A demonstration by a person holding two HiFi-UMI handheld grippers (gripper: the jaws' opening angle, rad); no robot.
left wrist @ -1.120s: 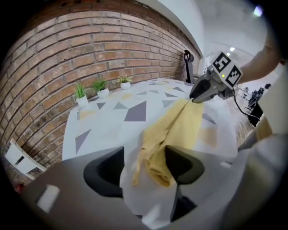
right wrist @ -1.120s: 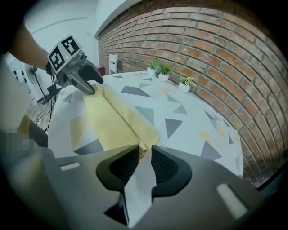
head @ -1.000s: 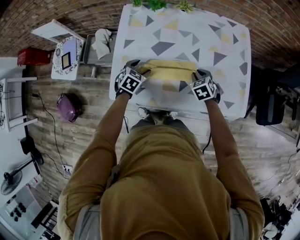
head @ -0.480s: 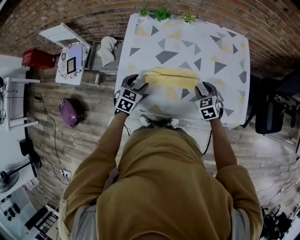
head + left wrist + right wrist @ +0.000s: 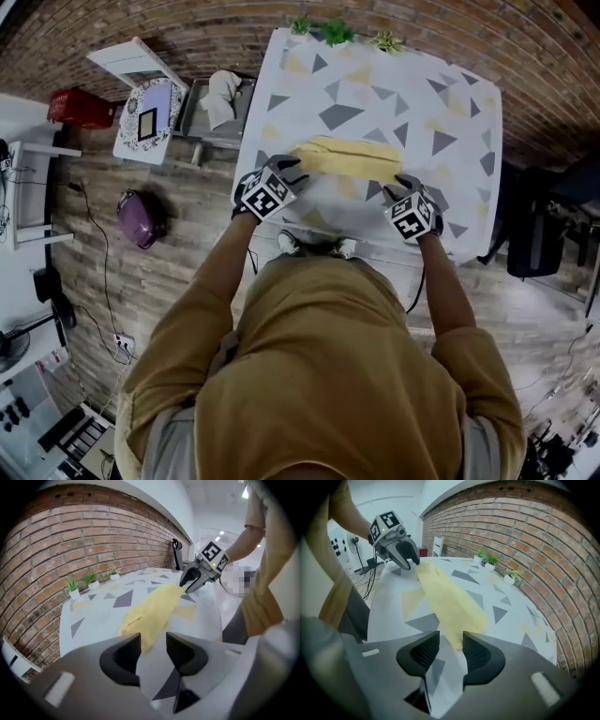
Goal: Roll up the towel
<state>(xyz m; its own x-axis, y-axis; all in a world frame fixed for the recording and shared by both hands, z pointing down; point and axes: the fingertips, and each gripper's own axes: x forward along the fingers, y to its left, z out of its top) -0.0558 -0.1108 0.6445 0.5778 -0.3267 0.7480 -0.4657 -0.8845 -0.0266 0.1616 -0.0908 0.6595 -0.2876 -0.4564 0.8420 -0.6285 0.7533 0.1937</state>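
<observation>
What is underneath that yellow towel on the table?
The towel lies directly on a patterned tablecloth, white with grey and yellow triangles, which shows all round it. The stretch of cloth beneath the towel is covered, so anything flat there cannot be seen.

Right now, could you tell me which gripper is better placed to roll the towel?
Left, narrowly: the left gripper, jaws just closing, frames one end of the towel. The right gripper, jaws just opened, sits at the other end; neither grips.

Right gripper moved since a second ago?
Yes. The right gripper has pulled back toward the table's near edge, now beside the towel's right end. Its jaws have just been opening; nothing between them.
</observation>
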